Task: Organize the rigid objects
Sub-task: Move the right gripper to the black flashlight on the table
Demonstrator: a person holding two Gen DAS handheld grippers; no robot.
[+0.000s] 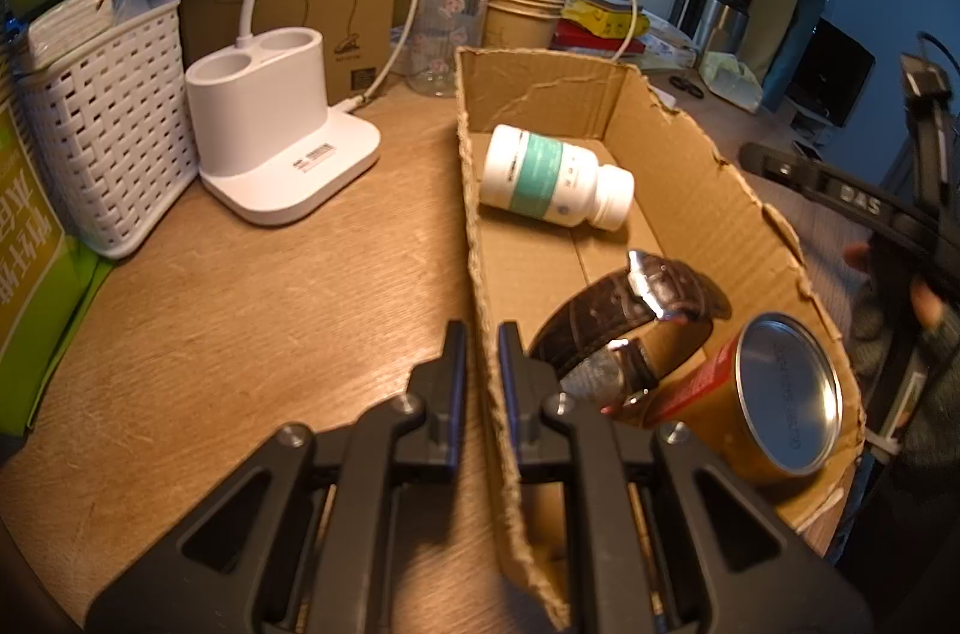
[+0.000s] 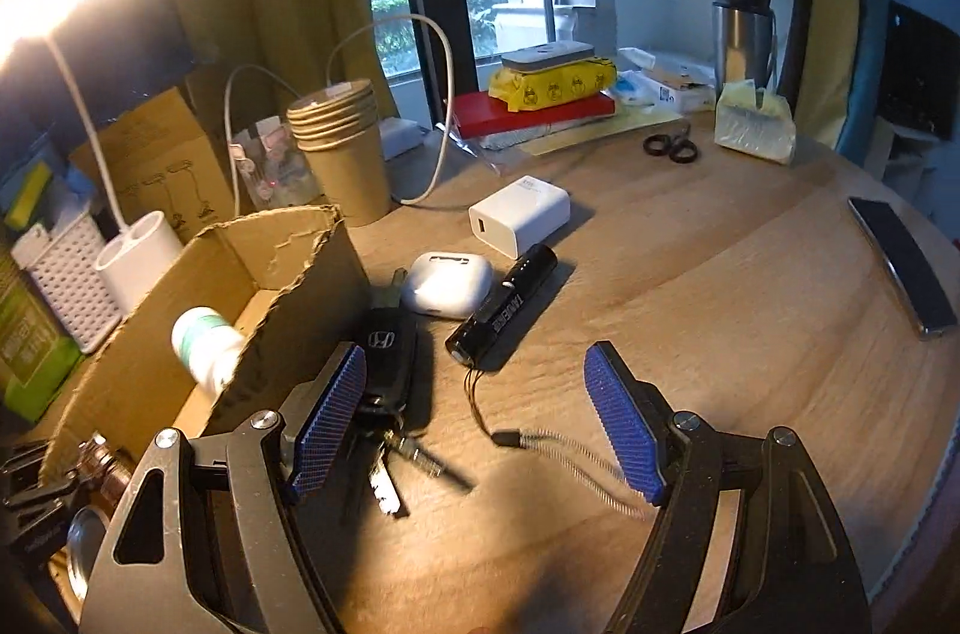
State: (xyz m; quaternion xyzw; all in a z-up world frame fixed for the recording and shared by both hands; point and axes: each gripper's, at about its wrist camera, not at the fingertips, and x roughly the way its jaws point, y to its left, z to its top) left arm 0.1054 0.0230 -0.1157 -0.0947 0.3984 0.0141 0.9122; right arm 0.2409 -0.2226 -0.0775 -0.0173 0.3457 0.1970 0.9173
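Wooden desk (image 1: 240, 304) under lamplight carries a cardboard box (image 1: 678, 166), whose near wall the left gripper (image 1: 482, 382) pinches. Only the left view shows inside: pill bottle (image 1: 552, 178) at twelve o'clock, watch (image 1: 630, 322), tin can (image 1: 774, 394). Only the right view shows car keys (image 2: 387, 364), earbud case (image 2: 447, 283), flashlight (image 2: 504, 313) and charger (image 2: 519, 214) ahead of the wide-open, empty right gripper (image 2: 474, 424).

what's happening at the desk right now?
A person with two handheld grippers is sorting small items into a cardboard box. The left gripper is shut on the box's near wall, steadying it. Inside lie a white pill bottle, a watch and a tin can. The right gripper is open above the desk, over the car key and black flashlight; an earbuds case and charger also wait outside.
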